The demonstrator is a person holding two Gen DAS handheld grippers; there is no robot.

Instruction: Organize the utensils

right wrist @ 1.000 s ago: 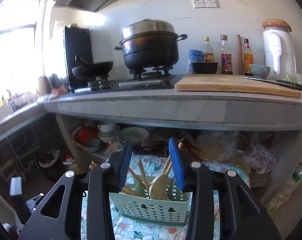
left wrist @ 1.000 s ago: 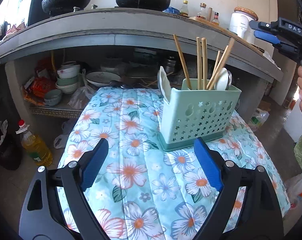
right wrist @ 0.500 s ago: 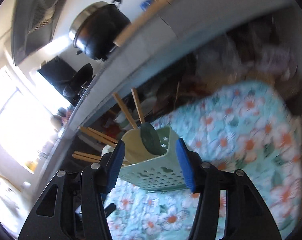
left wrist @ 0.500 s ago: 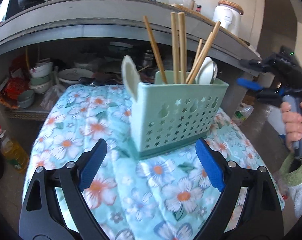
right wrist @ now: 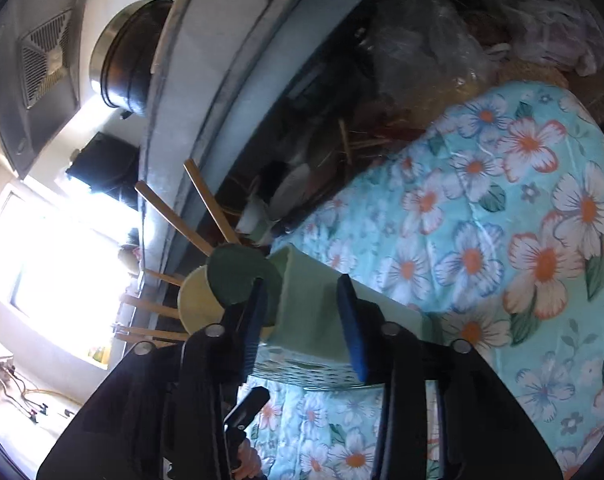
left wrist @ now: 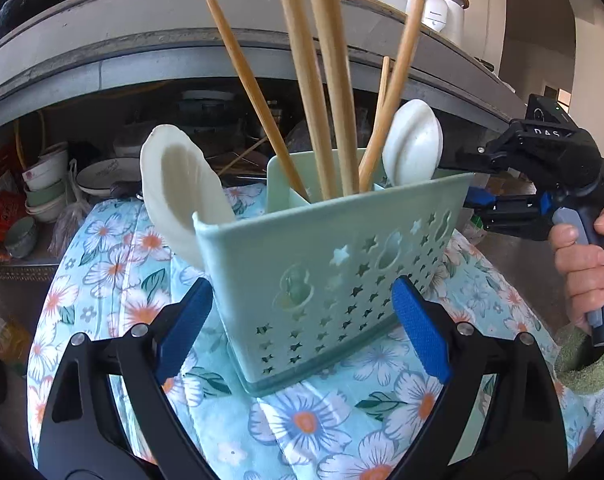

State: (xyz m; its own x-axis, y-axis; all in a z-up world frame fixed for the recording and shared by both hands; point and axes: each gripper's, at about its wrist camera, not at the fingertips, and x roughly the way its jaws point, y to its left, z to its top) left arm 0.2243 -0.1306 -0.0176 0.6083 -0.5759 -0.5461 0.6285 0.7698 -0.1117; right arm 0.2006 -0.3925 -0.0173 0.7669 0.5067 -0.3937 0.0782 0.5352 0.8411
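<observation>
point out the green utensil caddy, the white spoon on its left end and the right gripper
green utensil caddy [left wrist: 341, 264]: left wrist view, perforated front wall
white spoon [left wrist: 178, 192]: left wrist view, bowl
right gripper [right wrist: 302, 320]: right wrist view, midway between fingertips

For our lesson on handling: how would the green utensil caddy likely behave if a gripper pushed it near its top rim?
The caddy is tall, its chopsticks and spoons rising above the rim, so it may tip. Its thin perforated plastic looks light, so it might slide on the floral cloth.

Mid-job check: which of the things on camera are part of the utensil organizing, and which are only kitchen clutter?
Job items: green caddy, wooden chopsticks, white spoons, left gripper, right gripper.

Clutter: stacked bowls, black pot, white kettle, floral cloth under the caddy.
</observation>
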